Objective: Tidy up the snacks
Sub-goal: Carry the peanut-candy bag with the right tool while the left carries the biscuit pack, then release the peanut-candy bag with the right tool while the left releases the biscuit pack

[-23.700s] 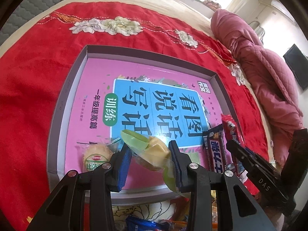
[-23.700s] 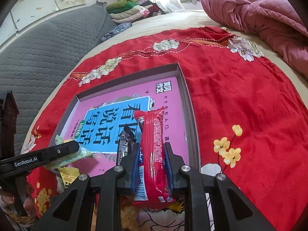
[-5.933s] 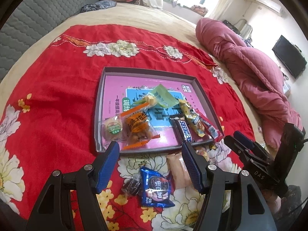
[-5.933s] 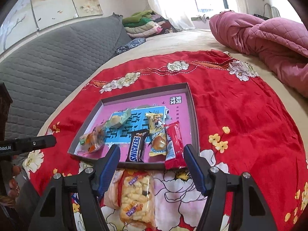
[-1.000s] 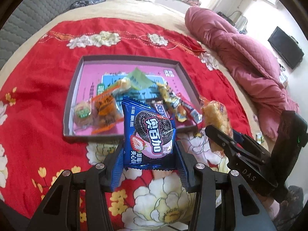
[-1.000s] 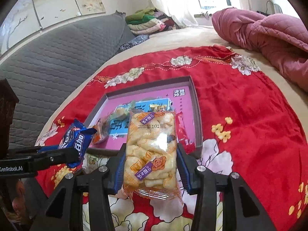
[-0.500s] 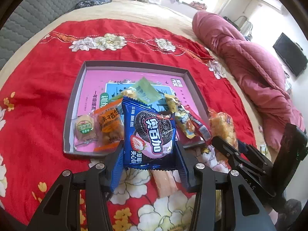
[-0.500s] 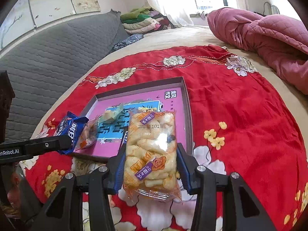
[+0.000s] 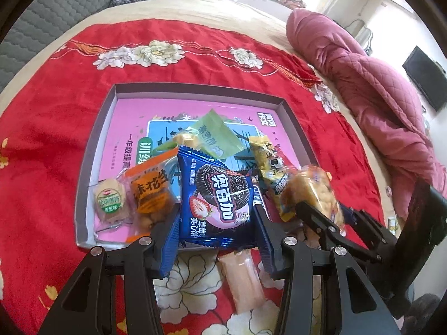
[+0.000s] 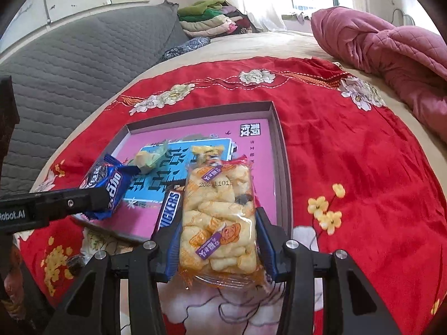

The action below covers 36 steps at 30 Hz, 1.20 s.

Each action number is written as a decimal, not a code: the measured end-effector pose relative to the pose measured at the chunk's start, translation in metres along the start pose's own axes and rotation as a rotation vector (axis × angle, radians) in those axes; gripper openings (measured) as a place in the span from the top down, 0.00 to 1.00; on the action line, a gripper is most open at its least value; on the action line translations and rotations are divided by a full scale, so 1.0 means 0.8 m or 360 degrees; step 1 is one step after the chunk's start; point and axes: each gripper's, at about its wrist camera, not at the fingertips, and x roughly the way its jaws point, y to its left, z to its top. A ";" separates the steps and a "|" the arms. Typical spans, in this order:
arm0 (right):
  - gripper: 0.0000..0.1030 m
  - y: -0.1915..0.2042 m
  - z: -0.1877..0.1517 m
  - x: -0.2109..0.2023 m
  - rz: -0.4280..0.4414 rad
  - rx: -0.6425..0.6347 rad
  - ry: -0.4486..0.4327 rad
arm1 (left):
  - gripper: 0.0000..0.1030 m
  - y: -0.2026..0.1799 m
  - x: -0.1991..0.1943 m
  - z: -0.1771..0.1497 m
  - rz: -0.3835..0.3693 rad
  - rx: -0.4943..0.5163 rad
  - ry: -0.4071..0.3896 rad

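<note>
My left gripper [image 9: 216, 217] is shut on a blue Oreo cookie pack [image 9: 216, 195], held over the near edge of the pink-lined box tray [image 9: 195, 90]. My right gripper [image 10: 216, 220] is shut on a clear bag of yellow puffed snacks [image 10: 218, 215], held over the tray's [image 10: 275, 128] near right corner. In the tray lie a round green-label pastry [image 9: 109, 202], an orange pack [image 9: 152, 192], a green wrapped sweet [image 9: 215, 135], a yellow pack [image 9: 266, 162] and a Snickers bar [image 10: 169, 213]. The right gripper with its bag [image 9: 313, 192] shows at the right of the left wrist view.
A pale pink wrapped bar [image 9: 243, 277] lies on the red flowered blanket [image 9: 42, 139] in front of the tray. A small dark sweet [image 10: 73, 263] lies near the left gripper's arm. A pink quilt [image 10: 391, 53] is heaped at the far right, a grey headboard [image 10: 69, 64] at the left.
Both grippers have carried their packs forward and down towards the tray. The cookie pack and the puffed snack bag now overlap the tray's near edge.
</note>
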 end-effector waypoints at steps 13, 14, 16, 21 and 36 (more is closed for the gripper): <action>0.54 0.005 0.015 0.026 0.0007 -0.0047 -0.0024 | 0.51 -0.004 0.024 0.008 0.0030 0.0017 0.0023; 0.54 0.006 0.015 0.027 0.0015 -0.0048 -0.0023 | 0.51 -0.005 0.025 0.008 0.0031 0.0018 0.0024; 0.54 0.007 0.015 0.027 0.0026 -0.0050 -0.0018 | 0.51 -0.005 0.027 0.008 0.0030 0.0020 0.0025; 0.54 0.007 0.016 0.026 0.0053 -0.0038 -0.0006 | 0.51 -0.006 0.030 0.010 0.0021 0.0018 0.0031; 0.53 -0.001 0.025 0.016 0.0115 0.0052 -0.0007 | 0.51 -0.011 0.044 0.009 0.0002 0.0024 0.0104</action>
